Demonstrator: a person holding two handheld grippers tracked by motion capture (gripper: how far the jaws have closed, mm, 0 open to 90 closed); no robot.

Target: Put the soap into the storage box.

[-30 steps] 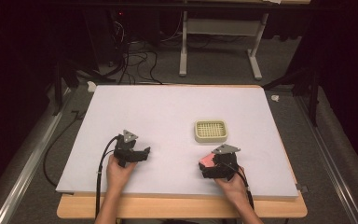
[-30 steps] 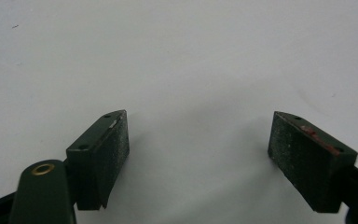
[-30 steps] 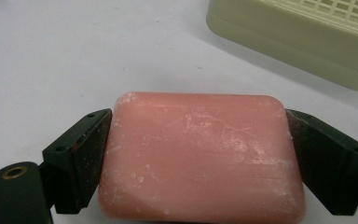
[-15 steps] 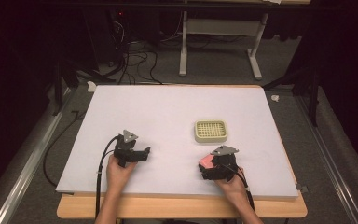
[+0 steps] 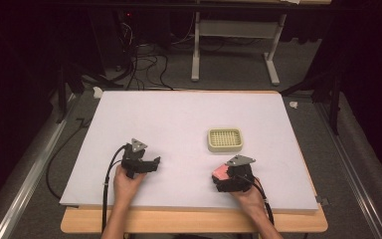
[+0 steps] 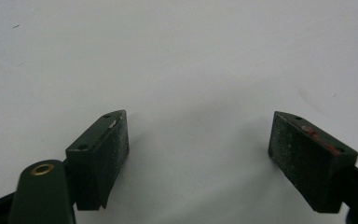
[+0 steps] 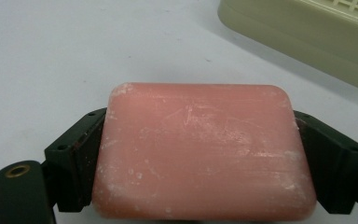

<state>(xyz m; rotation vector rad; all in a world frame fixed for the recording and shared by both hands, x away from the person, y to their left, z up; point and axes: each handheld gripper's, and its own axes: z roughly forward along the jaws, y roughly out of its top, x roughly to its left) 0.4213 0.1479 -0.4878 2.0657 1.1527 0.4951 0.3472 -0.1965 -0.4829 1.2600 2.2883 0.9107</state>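
Black left claw and right claw; grey triangular top plates; black trailing cables.

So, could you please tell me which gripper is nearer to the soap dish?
Right. The right gripper, holding pink soap, sits just short of the soap dish; the left gripper is farther off to its left.

White table, cream dish, right tool gripping pink bar

A big white table — flat and plain. One little yellowish dish with holes on top sits on it, toward the right.
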